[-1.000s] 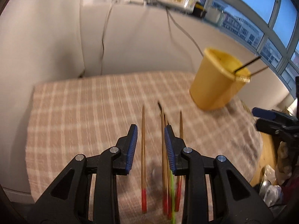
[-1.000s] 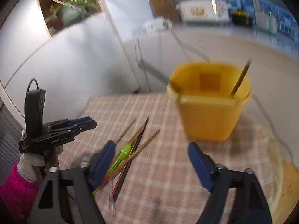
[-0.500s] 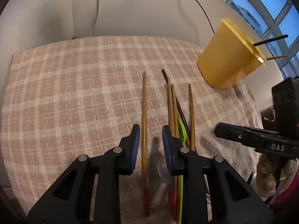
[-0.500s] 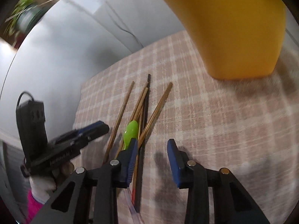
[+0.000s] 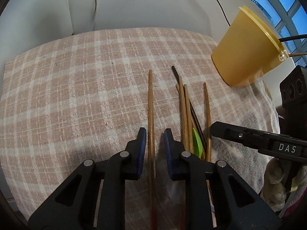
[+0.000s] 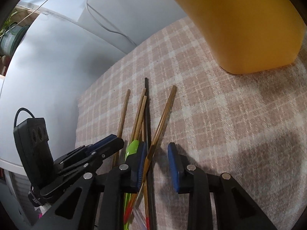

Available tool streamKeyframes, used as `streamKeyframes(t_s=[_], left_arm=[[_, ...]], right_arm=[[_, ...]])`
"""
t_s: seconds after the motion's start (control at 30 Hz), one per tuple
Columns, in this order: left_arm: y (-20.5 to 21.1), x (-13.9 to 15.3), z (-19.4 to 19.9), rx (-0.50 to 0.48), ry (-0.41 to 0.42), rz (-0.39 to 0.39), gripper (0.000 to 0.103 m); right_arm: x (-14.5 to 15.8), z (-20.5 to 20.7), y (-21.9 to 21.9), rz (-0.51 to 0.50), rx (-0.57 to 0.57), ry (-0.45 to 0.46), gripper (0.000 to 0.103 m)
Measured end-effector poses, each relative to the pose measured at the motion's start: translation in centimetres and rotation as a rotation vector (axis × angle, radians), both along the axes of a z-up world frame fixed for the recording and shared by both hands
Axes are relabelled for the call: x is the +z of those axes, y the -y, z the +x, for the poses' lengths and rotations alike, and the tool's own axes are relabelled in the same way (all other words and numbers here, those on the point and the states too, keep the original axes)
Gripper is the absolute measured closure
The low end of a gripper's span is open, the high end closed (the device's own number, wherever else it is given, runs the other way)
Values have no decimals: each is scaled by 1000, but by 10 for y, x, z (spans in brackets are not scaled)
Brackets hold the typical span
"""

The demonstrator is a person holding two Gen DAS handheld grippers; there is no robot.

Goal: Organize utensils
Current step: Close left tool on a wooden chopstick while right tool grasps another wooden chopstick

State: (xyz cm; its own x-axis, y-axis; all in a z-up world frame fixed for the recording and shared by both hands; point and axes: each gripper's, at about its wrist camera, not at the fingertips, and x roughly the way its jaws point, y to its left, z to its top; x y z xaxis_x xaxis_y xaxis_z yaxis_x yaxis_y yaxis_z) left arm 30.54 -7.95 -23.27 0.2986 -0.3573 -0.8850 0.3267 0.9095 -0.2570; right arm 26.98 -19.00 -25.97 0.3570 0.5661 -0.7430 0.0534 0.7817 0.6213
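Left gripper: the black left gripper [image 5: 155, 132] with blue pads is low over the cloth, jaws parted a little, one on each side of a single chopstick; whether the pads touch it cannot be told.
Lone chopstick: a long brown wooden chopstick [image 5: 150, 103] with a dark red end lies flat, apart from the others, pointing away from the camera.
Right gripper: the black right gripper [image 6: 157, 153] with blue pads is also low, jaws parted; the rightmost brown wooden chopstick [image 6: 165, 113] slants between them, close against the left pad.
Bundle: several thin brown wooden chopsticks [image 5: 185, 111], some with red ends, lie close together with one slim black chopstick [image 5: 192, 113] crossing among them.
Green piece: a bright green plastic utensil [image 5: 197, 142] lies in the bundle; its full shape is hidden.
Cup: a yellow plastic cup [image 5: 247, 49] stands upright on the far right of the cloth, well apart from the bundle, with a black and a brown stick poking out over its rim.
Surface: a pink-and-white checked cloth [image 5: 76, 88] covers the table.
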Motion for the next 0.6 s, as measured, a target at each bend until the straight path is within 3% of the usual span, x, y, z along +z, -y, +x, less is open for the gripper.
streamKeyframes(t_s=[0.23, 0.37, 0.6], left_arm=[[8, -3, 13, -4, 7, 26, 93], [12, -3, 20, -6, 22, 42, 98], [1, -6, 35, 39, 9, -23, 99]], right_arm=[[4, 8, -19, -76, 18, 13, 82], [3, 9, -28, -96, 26, 15, 93], [5, 8, -31, -58, 22, 33, 96]])
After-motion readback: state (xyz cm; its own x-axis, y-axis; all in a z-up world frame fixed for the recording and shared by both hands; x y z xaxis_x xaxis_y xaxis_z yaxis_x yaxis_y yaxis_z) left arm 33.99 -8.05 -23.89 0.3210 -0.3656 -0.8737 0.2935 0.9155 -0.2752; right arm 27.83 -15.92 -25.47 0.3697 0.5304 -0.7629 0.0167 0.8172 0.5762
